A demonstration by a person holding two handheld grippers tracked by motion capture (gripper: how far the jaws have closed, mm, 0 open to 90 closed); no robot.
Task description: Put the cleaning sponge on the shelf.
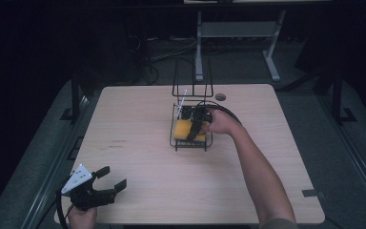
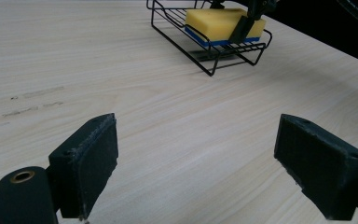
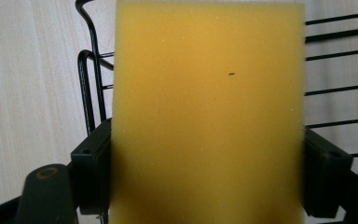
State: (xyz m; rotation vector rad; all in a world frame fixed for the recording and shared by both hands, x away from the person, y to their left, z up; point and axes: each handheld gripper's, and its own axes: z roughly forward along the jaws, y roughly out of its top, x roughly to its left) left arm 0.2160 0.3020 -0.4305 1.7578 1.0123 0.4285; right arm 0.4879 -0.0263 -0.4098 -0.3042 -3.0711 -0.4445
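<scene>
- The right gripper (image 1: 196, 128) is reaching over the middle of the pale wooden bench (image 1: 138, 124), its jaws sitting on either side of the rectangular yellow sponge with a blue underside (image 1: 185, 129).
- That sponge is lying inside the black wire rack (image 1: 190, 143), and in the right gripper view the jaws are pressing against both of its long edges, so they are grasping it.
- In the left gripper view the sponge (image 2: 214, 24) is resting flat on the rack's wire floor (image 2: 223, 56), blue layer down, with one black jaw of the other gripper crossing its top.
- The right hand (image 1: 221, 123) is wrapping around its gripper just beside the rack's right edge.
- The left gripper (image 1: 107, 183) is hovering at the near left corner of the bench, well apart from the rack.
- Its jaws are standing wide apart, released, with bare wood showing between them in the left gripper view.
- The left hand (image 1: 82, 217) is gripping the handle at the bench's near edge.
</scene>
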